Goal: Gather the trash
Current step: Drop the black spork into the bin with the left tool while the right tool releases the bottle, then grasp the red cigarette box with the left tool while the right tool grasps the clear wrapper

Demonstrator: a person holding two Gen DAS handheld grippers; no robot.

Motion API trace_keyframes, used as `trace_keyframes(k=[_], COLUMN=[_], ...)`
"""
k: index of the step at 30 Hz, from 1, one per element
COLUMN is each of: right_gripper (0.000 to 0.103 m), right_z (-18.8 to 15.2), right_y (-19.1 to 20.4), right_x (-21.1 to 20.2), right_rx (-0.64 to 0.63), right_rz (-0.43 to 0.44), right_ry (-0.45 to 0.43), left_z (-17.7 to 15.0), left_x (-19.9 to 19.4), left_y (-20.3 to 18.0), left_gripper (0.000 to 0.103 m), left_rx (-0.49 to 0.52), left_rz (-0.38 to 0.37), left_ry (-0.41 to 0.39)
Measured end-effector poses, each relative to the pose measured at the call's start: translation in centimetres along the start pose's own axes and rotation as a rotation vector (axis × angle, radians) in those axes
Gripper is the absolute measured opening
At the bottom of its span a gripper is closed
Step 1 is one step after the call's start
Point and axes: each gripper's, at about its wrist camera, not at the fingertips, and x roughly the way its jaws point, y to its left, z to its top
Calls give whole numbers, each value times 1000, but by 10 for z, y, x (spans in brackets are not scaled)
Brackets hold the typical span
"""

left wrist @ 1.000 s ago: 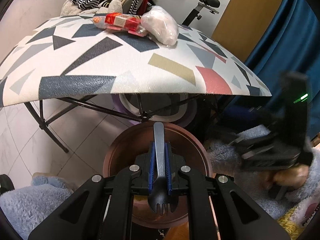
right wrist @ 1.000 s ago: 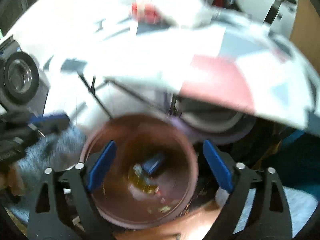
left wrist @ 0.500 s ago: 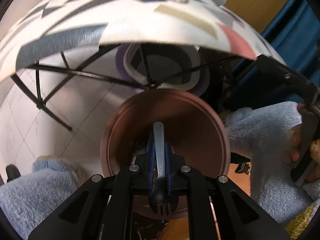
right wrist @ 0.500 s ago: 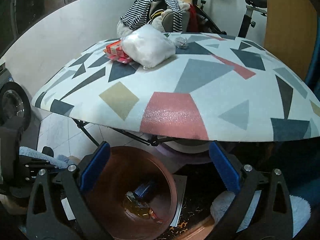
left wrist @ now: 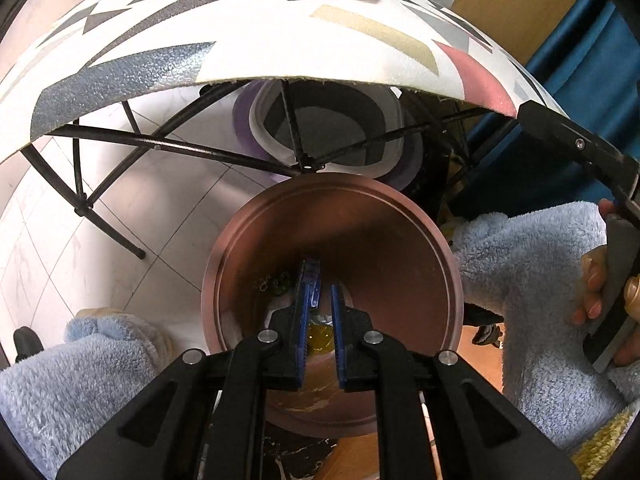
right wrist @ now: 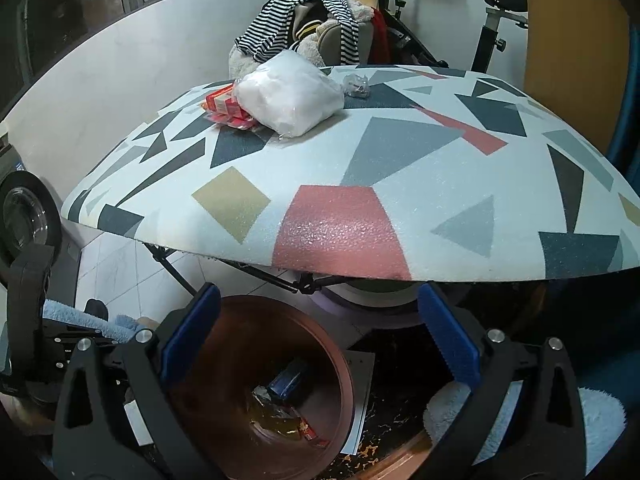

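Observation:
A round brown bin [left wrist: 332, 272] stands on the floor under the patterned table [left wrist: 256, 40]. My left gripper [left wrist: 320, 304] hangs over the bin's mouth with its blue pads slightly apart and nothing between them. Trash lies at the bin's bottom [right wrist: 286, 404]. My right gripper [right wrist: 316, 340] is open wide and empty, above the bin [right wrist: 256, 384] and in front of the table edge [right wrist: 340, 232]. On the table lie a white plastic bag [right wrist: 290, 92], a red packet [right wrist: 226, 110] and a small crumpled wrapper [right wrist: 356, 85].
Black table legs [left wrist: 168, 148] cross above the bin. Purple and white basins [left wrist: 328, 128] sit under the table. An exercise bike [right wrist: 492, 28] and clothes on a chair [right wrist: 304, 20] stand behind the table. Blue fleece sleeves [left wrist: 532, 276] flank the bin.
The black spork held in my left gripper is gone from it, and the pads have parted slightly. The left gripper dipped toward the bin. The right gripper rose to face the table.

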Motion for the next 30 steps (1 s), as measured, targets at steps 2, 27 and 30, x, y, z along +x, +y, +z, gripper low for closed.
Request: trace_keyframes(k=[2, 27, 30], right_gripper=[97, 97, 97], right_z=[0, 2, 4], right_y=[0, -10, -10], right_x=[0, 1, 2], right_rx=[-2, 46, 57], right_rz=[-3, -73, -60], right_ry=[-3, -66, -61], left_z=[0, 24, 33], left_x=[-3, -84, -94], left_y=[0, 38, 44], left_gripper=[37, 95, 96], left_rx=[-2, -181, -189], left_rz=[1, 10, -8], left_ry=[-15, -358, -382])
